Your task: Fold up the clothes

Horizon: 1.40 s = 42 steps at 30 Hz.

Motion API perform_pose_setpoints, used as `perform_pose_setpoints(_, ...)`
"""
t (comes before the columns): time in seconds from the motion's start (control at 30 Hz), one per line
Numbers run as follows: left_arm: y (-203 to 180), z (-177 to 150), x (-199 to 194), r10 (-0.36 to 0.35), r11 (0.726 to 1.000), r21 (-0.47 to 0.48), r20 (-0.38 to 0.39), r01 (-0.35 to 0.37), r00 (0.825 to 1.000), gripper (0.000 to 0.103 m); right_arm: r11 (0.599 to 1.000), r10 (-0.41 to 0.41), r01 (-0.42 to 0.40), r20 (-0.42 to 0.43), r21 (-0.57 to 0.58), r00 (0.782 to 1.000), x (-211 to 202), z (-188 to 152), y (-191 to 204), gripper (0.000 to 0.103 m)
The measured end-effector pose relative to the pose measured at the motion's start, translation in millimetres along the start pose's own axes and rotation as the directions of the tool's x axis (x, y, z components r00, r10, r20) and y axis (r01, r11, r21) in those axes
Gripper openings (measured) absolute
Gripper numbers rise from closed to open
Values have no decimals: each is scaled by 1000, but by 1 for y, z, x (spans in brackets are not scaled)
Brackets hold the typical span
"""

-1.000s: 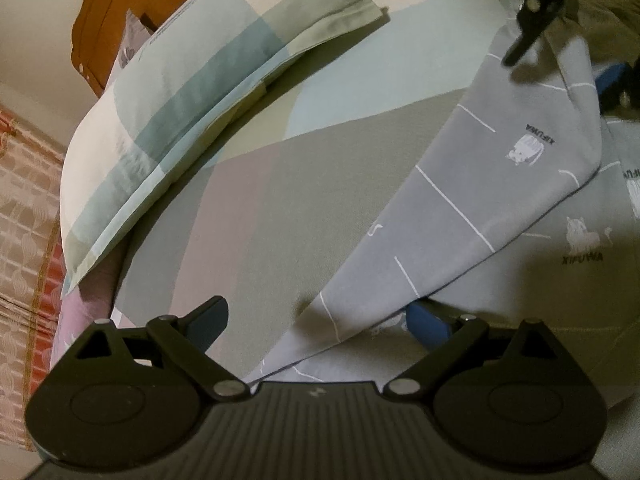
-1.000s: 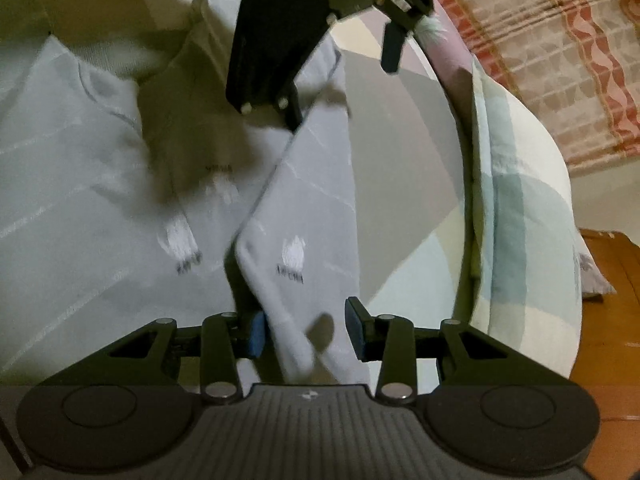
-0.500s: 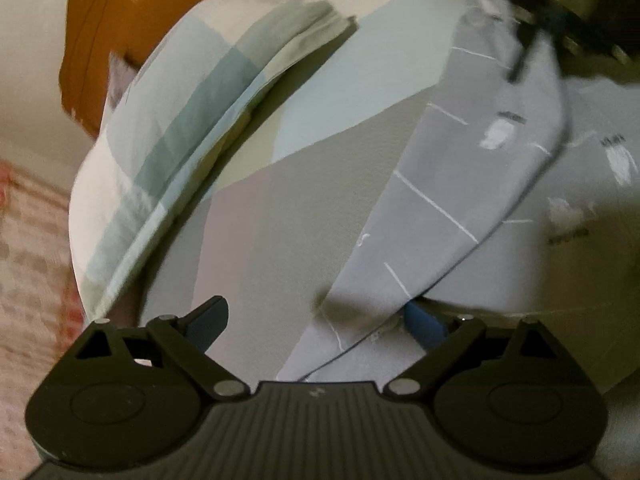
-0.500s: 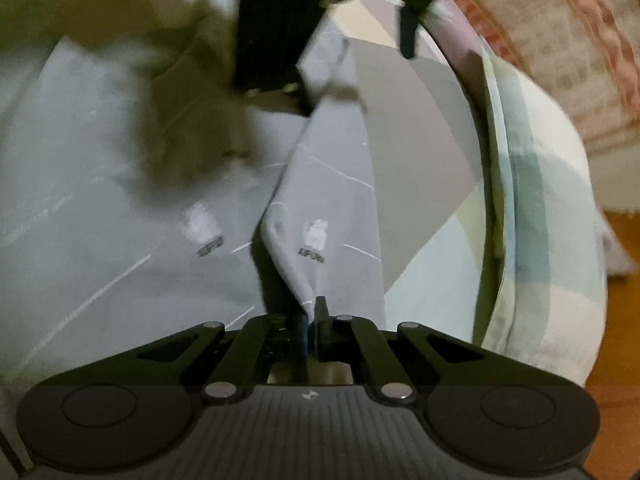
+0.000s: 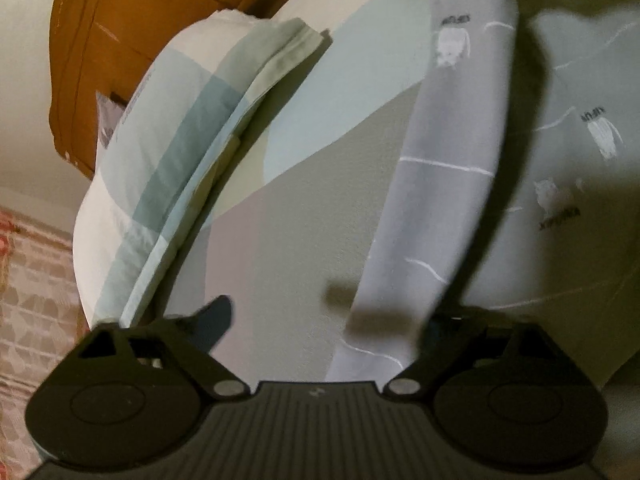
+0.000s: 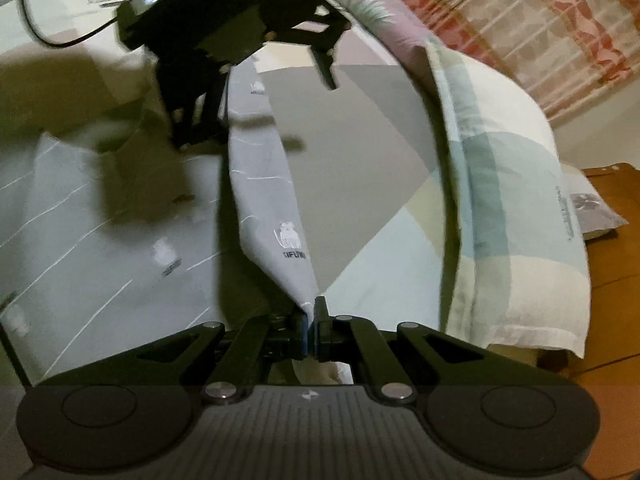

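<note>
Each camera sits on its own claw and looks forward and down along the fingers, close over the bed [image 5: 312, 208]. The left view faces across the sheet toward the pillow [image 5: 168, 168] and the wooden headboard [image 5: 100, 40]. The right view looks the opposite way, with the left claw [image 6: 280, 92] at its far end. Both share the raised grey sleeve [image 6: 264, 184], pillow and sheet.
</note>
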<state>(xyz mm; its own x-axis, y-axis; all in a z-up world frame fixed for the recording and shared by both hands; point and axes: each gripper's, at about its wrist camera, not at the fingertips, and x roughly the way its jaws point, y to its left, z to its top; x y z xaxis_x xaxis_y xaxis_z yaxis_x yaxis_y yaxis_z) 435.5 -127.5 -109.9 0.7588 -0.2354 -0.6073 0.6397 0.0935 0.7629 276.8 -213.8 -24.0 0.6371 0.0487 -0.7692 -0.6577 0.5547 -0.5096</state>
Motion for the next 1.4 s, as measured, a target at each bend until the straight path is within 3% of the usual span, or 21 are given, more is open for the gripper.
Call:
perform_pose_setpoints(0.07, -3, -3, -1, 27, 999, 37, 2, -27, 1000, 76, 1000, 23, -23, -5, -4, 1000, 0, -4, 4, 3)
perform_pose_setpoints(0.4, -13, -38, -1, 124, 984, 139, -68, -113, 990, 77, 999, 53, -52, -35, 15, 998, 5, -16, 16, 3)
perform_pose_setpoints(0.6, -13, -44, 5, 115, 986, 127, -54, -108, 992, 74, 997, 77, -78, -66, -13, 995, 14, -22, 32, 4)
perform_pose_setpoints(0.63, -15, -45, 4, 99, 987, 132, -55, -91, 994, 64, 997, 76, -78, -69, -23, 995, 16, -23, 35, 4)
perform_pose_setpoints(0.67, -18, -45, 3, 83, 988, 137, -56, -75, 995, 38, 996, 74, -76, -73, -34, 995, 18, -24, 38, 4)
perform_pose_setpoints(0.7, -20, -46, 2, 67, 988, 144, -58, -58, 996, 23, 996, 67, -70, -72, -45, 995, 19, -25, 41, 4)
perform_pose_setpoints(0.73, -29, -47, 0, 51, 982, 185, -63, -38, 997, 2, 997, 62, -65, -74, -52, 995, 21, -25, 43, 4)
perform_pose_setpoints(0.8, -38, -48, -1, 74, 977, 205, -68, -59, 995, 2, 997, 62, -66, -78, -45, 995, 23, -25, 43, 4)
perform_pose_setpoints(0.87, -31, -45, -2, 59, 989, 138, -90, -47, 994, 2, 997, 65, -68, -77, -44, 995, 22, -25, 43, 4)
perform_pose_setpoints(1.13, -13, -38, -24, 49, 991, 127, -105, -36, 993, 2, 996, 60, -63, -57, -59, 997, 10, -30, 38, 4)
perform_pose_setpoints(1.4, -20, -31, -64, 9, 984, 177, -138, 16, 990, 2, 987, 53, -53, -5, -151, 999, -8, -38, 33, 4)
